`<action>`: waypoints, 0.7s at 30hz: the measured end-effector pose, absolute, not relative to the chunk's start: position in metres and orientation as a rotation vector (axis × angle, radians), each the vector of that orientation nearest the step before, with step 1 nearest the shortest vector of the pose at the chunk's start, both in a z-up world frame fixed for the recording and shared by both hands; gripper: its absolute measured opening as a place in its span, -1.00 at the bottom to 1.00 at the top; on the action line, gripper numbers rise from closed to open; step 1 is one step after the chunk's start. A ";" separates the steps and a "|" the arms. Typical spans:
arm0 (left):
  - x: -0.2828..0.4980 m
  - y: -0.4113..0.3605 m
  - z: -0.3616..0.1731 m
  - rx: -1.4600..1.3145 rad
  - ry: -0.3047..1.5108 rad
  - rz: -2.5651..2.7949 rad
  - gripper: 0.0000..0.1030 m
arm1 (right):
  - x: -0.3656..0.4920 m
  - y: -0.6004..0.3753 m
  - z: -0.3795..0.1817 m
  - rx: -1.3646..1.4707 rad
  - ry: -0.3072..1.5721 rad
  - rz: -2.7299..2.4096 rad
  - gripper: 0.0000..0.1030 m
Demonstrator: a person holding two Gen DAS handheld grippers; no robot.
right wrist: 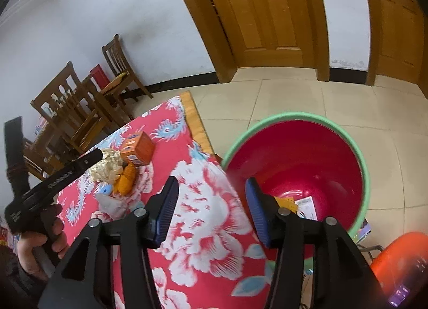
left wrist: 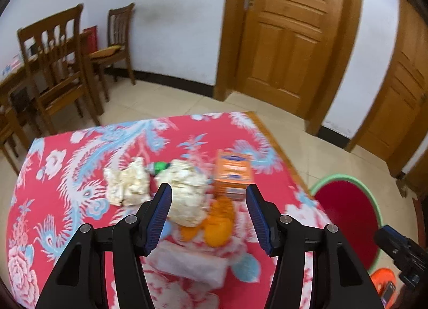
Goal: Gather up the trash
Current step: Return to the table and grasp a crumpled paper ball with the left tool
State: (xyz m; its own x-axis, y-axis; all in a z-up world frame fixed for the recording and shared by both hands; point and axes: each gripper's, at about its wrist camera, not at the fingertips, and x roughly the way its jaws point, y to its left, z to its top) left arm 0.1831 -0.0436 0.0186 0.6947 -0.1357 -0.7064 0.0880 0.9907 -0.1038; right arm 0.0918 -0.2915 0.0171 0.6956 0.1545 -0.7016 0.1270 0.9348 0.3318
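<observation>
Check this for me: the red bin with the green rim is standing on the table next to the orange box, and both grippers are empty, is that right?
Not quite. The red bin stands on the floor beside the table, as the right wrist view shows. The orange box is on the table, and the left gripper and right gripper are empty.

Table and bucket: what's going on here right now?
A person is clearing trash off the table with tongs in each hand. The left tongs stand open over a crumpled tissue, gripping nothing yet. The right tongs are open and empty at the bucket, which already holds some scraps. A second tissue, an orange box and orange peel remain.
</observation>
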 end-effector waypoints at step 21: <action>0.215 -0.017 -0.020 -0.147 0.862 -0.130 -0.11 | 0.142 -0.238 0.019 0.283 0.845 0.057 0.15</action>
